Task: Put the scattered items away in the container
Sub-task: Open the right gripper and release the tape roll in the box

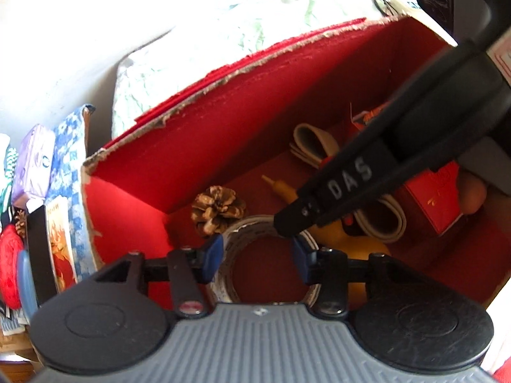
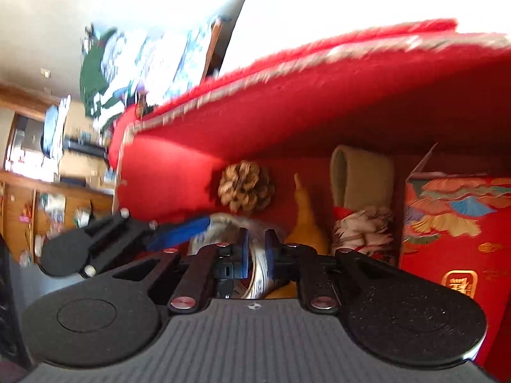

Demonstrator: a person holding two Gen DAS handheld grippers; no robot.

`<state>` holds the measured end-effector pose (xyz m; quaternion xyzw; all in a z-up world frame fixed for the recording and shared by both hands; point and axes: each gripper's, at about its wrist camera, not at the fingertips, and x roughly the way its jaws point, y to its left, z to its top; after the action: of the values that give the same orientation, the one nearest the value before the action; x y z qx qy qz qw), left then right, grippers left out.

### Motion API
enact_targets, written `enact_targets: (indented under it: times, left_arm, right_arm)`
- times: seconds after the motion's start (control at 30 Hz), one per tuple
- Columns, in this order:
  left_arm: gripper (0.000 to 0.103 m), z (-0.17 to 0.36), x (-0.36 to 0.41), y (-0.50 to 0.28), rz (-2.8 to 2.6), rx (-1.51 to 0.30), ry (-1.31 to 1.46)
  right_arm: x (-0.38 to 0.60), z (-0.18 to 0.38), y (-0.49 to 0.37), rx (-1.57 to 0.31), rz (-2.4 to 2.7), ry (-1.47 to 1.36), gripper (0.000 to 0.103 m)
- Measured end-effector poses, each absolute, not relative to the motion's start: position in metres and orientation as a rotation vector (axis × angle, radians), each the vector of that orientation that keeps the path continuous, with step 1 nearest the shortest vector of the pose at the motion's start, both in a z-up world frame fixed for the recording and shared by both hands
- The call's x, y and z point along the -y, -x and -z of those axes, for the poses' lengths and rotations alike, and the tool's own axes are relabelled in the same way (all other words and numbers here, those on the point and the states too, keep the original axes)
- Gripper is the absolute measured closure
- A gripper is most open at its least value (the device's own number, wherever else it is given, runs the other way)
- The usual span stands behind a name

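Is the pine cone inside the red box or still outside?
Inside. The pine cone lies on the floor of the red box, by its back wall.

Left of the box stand a blue patterned cushion (image 1: pixel 68 146), a lilac packet (image 1: pixel 33 162) and a red fuzzy thing (image 1: pixel 9 265), with wooden shelves (image 2: pixel 54 188) blurred beyond.

My left gripper (image 1: pixel 257 255) hangs over the open red cardboard box (image 1: pixel 198 146), its blue pads apart either side of a patterned tape roll (image 1: pixel 238 239) on the box floor. Just behind the roll lies a brown pine cone (image 1: pixel 217 209); the other gripper's black finger (image 1: pixel 335 198) crosses above it.
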<state>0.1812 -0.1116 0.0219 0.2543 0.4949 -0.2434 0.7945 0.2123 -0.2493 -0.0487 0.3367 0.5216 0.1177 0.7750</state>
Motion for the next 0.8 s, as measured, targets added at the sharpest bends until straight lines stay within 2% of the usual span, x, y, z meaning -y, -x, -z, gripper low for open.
enact_targets:
  times: [0.23, 0.43, 0.5, 0.57, 0.63, 0.8]
  left_arm:
    - [0.057, -0.025, 0.109, -0.184, 0.441, -1.101, -0.449]
    - [0.053, -0.029, 0.097, -0.189, 0.376, -1.099, -0.375]
    - [0.047, -0.023, 0.094, -0.188, 0.364, -1.084, -0.366]
    - [0.044, -0.021, 0.095, -0.190, 0.347, -1.069, -0.372]
    - [0.044, -0.002, 0.101, -0.197, 0.327, -1.060, -0.378]
    - [0.043, 0.002, 0.103, -0.197, 0.293, -1.064, -0.369]
  right_arm:
    - [0.249, 0.038, -0.186, -1.094, -0.030, -0.499, 0.088]
    - [0.256, 0.041, -0.179, -1.047, 0.036, -0.529, 0.088]
    - [0.252, 0.039, -0.178, -1.030, 0.066, -0.490, 0.088]
    - [0.250, 0.036, -0.177, -1.019, 0.058, -0.464, 0.088]
    - [0.253, 0.038, -0.179, -1.027, 0.062, -0.478, 0.088]
    - [0.254, 0.038, -0.177, -1.032, 0.067, -0.484, 0.088]
